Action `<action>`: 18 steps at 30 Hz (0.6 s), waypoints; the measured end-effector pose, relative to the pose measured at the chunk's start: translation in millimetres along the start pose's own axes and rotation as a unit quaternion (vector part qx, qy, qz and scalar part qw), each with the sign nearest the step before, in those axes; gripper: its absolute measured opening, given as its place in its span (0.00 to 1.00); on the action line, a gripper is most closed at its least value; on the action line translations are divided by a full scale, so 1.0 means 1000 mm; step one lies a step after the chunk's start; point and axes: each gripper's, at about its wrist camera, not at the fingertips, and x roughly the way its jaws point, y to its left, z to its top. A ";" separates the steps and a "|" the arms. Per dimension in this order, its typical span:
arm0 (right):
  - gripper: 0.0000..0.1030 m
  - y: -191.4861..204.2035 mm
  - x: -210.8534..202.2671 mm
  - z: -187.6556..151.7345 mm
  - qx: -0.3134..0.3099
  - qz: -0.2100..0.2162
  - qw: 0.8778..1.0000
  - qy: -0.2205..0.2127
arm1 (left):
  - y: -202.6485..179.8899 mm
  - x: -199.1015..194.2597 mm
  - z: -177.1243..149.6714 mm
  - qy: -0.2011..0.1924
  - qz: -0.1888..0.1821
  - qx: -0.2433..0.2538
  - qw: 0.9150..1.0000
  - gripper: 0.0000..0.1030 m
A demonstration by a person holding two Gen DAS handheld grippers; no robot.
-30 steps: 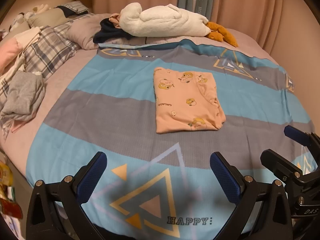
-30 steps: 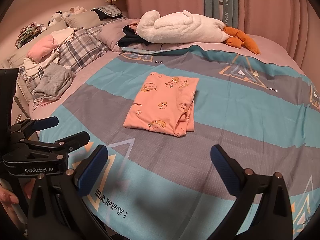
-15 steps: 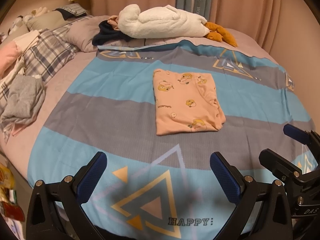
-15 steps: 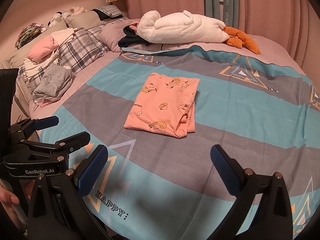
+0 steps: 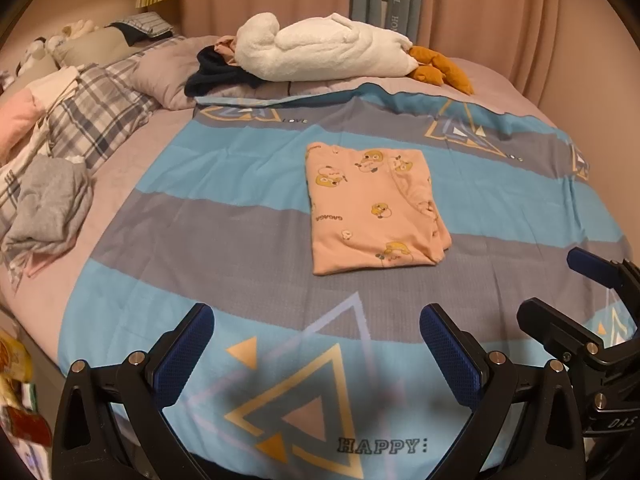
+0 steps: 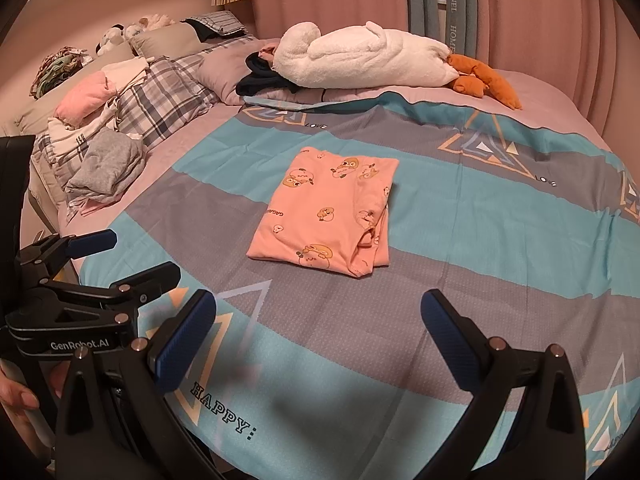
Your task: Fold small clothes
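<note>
From my end, the pink printed garment (image 5: 374, 210) already lies folded into a neat rectangle near the middle of the striped bedspread (image 5: 224, 216), with layered edges bunched along its right side, so I judge this piece finished, or lacking only 1 more fold. What may be left is the heap at the bed's left edge: a crumpled grey garment (image 6: 106, 168) and other loose clothes beside the plaid pillow (image 6: 164, 108) (I can't tell which are meant for folding). Both tools hover low over the near end of the bed, well short of the garment, pointing toward it. The left gripper (image 5: 316, 356) is spread wide and empty; the right gripper (image 6: 318, 340) is likewise splayed, pinching nothing.
</note>
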 end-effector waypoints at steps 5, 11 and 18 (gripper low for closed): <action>1.00 0.000 0.000 0.001 0.001 0.001 1.000 0.000 | 0.000 0.000 0.000 0.000 0.000 0.000 1.000 0.99; 1.00 0.000 0.000 0.000 0.000 0.001 1.000 0.000 | 0.000 0.000 0.000 0.000 -0.001 0.000 1.000 0.99; 1.00 0.000 0.000 0.001 0.004 -0.001 1.000 0.000 | 0.000 0.000 0.000 0.000 -0.001 -0.001 1.000 0.99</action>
